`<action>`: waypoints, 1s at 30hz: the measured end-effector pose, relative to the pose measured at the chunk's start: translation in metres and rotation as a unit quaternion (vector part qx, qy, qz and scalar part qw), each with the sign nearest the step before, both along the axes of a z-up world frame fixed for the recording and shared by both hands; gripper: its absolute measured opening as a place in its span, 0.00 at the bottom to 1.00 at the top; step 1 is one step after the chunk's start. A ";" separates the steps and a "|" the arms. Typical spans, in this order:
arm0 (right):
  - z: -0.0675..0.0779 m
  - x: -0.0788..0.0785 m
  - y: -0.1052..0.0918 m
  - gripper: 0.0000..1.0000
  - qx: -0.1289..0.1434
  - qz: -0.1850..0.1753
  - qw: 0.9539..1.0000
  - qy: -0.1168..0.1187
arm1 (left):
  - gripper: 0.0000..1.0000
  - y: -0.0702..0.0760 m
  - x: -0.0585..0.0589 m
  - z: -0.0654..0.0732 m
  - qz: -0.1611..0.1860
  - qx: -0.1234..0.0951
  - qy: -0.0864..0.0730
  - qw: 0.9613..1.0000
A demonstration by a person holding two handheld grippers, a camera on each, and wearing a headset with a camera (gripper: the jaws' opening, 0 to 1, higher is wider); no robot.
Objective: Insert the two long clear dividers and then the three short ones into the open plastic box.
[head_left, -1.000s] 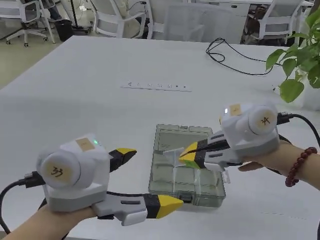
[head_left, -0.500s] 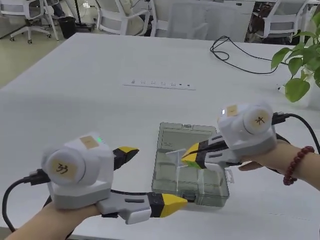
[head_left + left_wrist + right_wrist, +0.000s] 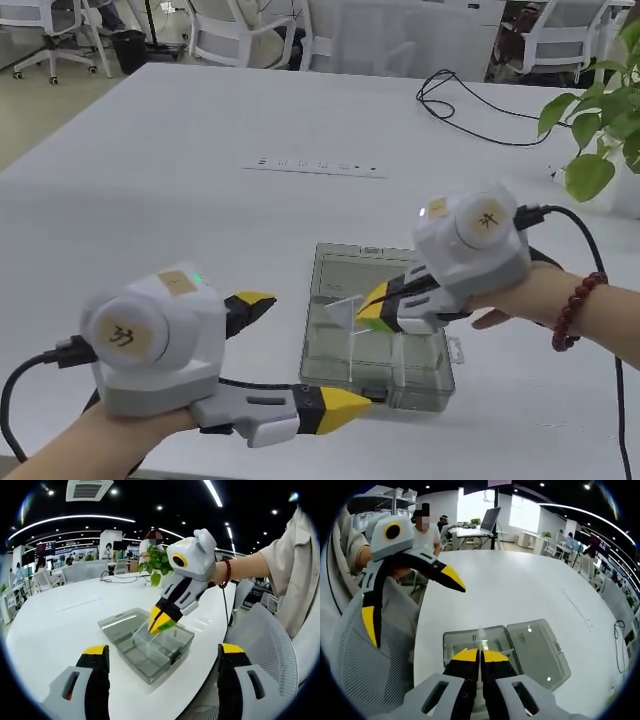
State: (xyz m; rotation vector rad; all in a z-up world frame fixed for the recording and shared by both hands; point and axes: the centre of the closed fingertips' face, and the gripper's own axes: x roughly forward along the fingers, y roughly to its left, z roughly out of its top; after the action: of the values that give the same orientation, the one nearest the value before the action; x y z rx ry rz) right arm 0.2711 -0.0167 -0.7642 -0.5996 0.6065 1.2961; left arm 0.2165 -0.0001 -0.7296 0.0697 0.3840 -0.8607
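Jaws, right gripper [image 3: 372,305]: closed on a clear divider [image 3: 342,308], tips above the box [image 3: 330,378].
Jaws, left gripper [image 3: 305,352]: spread wide, empty, lower left of head view.
Box: open on the bench [image 3: 200,180], lower centre, lid [image 3: 365,268] flat just above it in frame.
Divider: upright over the box's left half.

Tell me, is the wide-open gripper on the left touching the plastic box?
Apart. In the left gripper view, the left gripper holds its open jaws short of the plastic box, with bare table showing in front of the box.
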 end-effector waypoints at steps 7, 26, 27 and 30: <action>-0.003 0.000 0.011 0.02 -0.045 0.032 0.998 -0.008 | 0.91 -0.002 0.000 0.002 -0.003 -0.002 -0.003 1.000; -0.028 -0.001 0.022 0.02 -0.095 0.103 0.990 -0.024 | 0.90 0.000 -0.003 0.005 -0.005 -0.003 -0.003 1.000; -0.028 -0.001 0.021 0.02 -0.096 0.103 0.990 -0.022 | 0.89 0.000 -0.003 0.005 -0.004 -0.004 -0.003 1.000; -0.029 -0.001 0.022 0.02 -0.094 0.102 0.990 -0.018 | 0.89 -0.001 -0.003 0.005 -0.004 -0.005 -0.002 1.000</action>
State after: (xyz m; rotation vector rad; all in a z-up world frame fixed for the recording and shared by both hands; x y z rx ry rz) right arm 0.2705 0.0048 -0.7931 -0.8569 0.6542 1.4253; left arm 0.2131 -0.0007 -0.7245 0.0633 0.3746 -0.8699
